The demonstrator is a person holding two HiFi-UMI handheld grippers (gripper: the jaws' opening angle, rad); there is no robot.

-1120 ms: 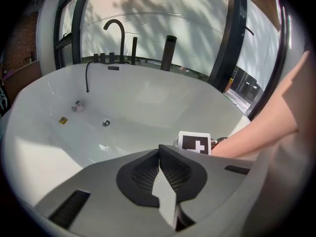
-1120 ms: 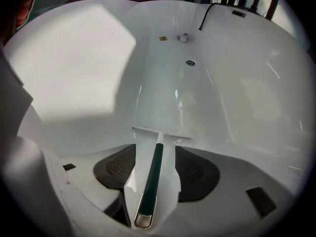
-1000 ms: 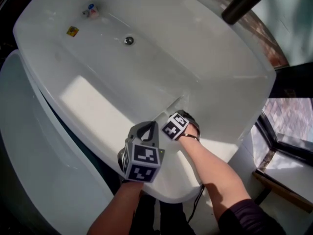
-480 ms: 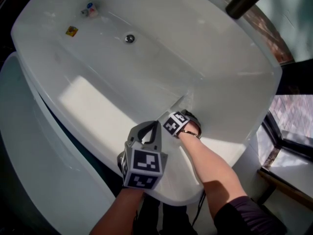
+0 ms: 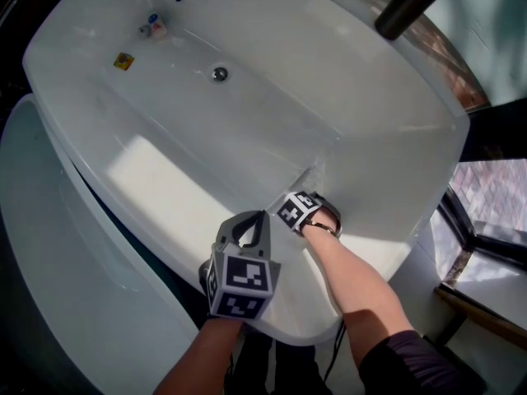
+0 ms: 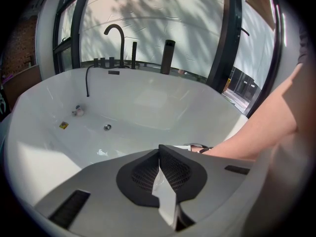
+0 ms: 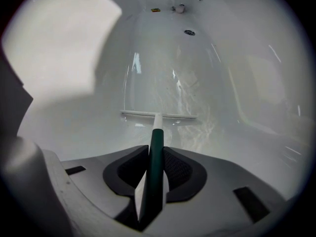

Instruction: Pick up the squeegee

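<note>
The squeegee point(image 7: 157, 116) lies against the white inner wall of the bathtub point(image 5: 395, 138), its pale blade crosswise and its dark green handle running back toward me. My right gripper point(image 7: 156, 149) points steeply down with that handle between its jaws. The jaws are closing, and thin slivers of white still show beside the handle. In the head view the right gripper point(image 5: 290, 197) reaches over the tub's near rim. My left gripper point(image 5: 259, 216) hovers beside it above the rim. In the left gripper view that gripper point(image 6: 159, 149) is shut on nothing.
A drain point(image 5: 219, 74), a yellow sticker point(image 5: 123, 60) and a small plug-like object point(image 5: 154, 27) sit at the tub's far end. A black tap point(image 6: 116, 33) and a black cylinder point(image 5: 409, 5) stand on the far rim. A window frame point(image 5: 486, 212) lies at the right.
The right gripper has dipped a little deeper against the tub wall. The left gripper has stayed where it was.
</note>
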